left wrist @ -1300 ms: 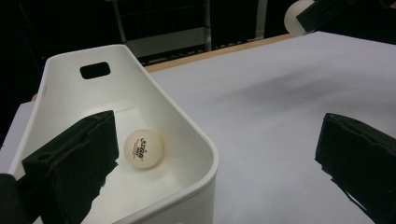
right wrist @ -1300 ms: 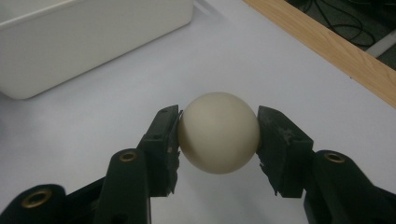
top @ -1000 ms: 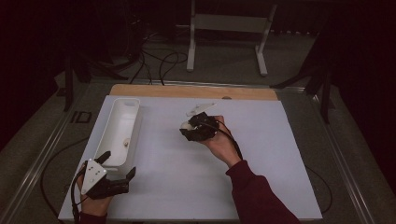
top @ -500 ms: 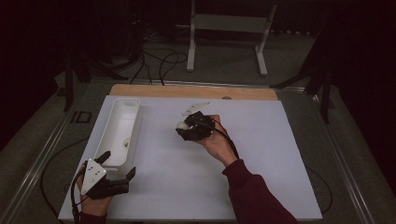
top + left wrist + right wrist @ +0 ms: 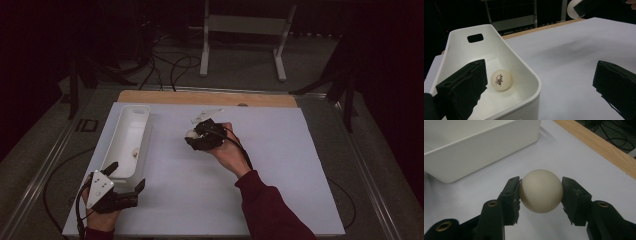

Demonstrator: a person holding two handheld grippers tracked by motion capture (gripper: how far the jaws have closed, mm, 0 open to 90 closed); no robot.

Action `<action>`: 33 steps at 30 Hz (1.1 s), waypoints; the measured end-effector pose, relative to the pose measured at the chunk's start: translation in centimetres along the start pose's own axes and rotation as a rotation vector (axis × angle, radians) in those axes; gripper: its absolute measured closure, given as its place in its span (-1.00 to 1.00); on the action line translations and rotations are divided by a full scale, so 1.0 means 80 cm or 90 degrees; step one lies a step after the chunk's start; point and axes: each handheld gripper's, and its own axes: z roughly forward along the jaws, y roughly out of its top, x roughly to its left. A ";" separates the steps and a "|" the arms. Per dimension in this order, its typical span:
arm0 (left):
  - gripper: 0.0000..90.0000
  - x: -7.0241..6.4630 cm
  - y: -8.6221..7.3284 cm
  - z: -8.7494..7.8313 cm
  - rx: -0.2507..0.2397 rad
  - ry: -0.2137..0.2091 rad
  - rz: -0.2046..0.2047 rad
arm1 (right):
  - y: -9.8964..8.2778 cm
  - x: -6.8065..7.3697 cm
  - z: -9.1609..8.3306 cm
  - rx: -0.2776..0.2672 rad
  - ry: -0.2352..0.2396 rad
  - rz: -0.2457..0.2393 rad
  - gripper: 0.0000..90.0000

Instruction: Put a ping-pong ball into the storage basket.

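- Since a second ago my right claw [image 5: 191,135] has drifted slightly left toward the white bin [image 5: 125,145], clamped on a ping-pong ball [image 5: 540,191] above the worktop [image 5: 280,165].
- My left claw [image 5: 126,176] stays gaping wide and empty at the bin's near end.
- Inside the bin lies a second ping-pong ball [image 5: 501,79].

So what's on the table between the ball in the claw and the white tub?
Nothing: bare white table lies between the held ball and the tub, as the high view shows.
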 end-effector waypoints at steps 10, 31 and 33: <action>-1.00 0.000 0.000 0.000 -0.002 -0.001 0.000 | 0.009 0.007 0.005 -0.003 0.004 -0.009 0.12; -1.00 0.000 0.000 0.000 -0.001 -0.002 0.000 | 0.025 0.017 0.019 -0.012 0.018 -0.005 0.12; -1.00 0.000 0.000 0.000 -0.001 -0.002 0.000 | 0.026 0.018 0.020 -0.014 0.021 -0.006 0.12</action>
